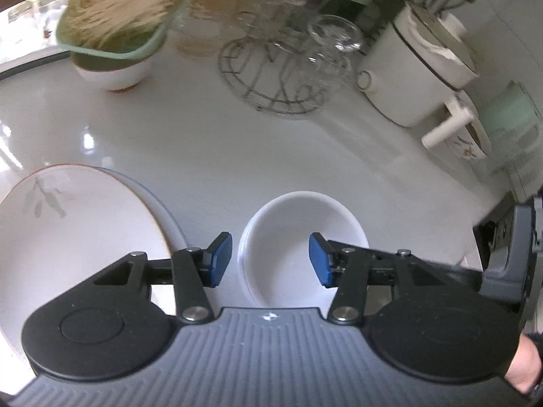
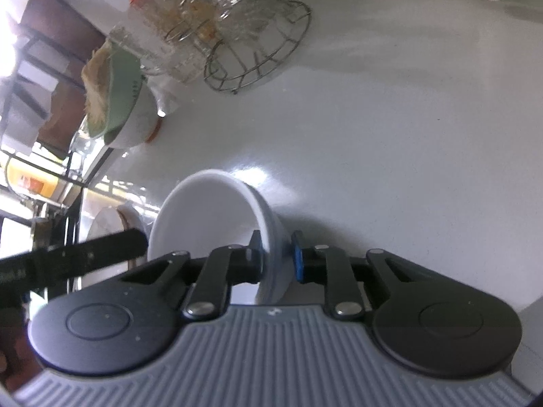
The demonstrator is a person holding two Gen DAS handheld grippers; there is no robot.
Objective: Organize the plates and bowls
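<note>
A small white bowl (image 1: 292,237) sits on the white counter, just ahead of my open left gripper (image 1: 270,259), whose blue pads (image 1: 220,259) are empty. A large white plate with a leaf print (image 1: 68,234) lies to the left of it, on top of another plate. In the right wrist view my right gripper (image 2: 276,257) is shut on the rim of the white bowl (image 2: 207,217), one finger inside and one outside. The plate stack (image 2: 108,220) shows beyond the bowl there. The right gripper's body shows at the left wrist view's right edge (image 1: 519,257).
At the back stand a white bowl with a green strainer of noodles (image 1: 118,34), a wire rack of glass cups (image 1: 288,68), a white pot with a lid (image 1: 417,68), a white saucepan (image 1: 458,129) and a green jar (image 1: 512,122). The counter edge runs along the left.
</note>
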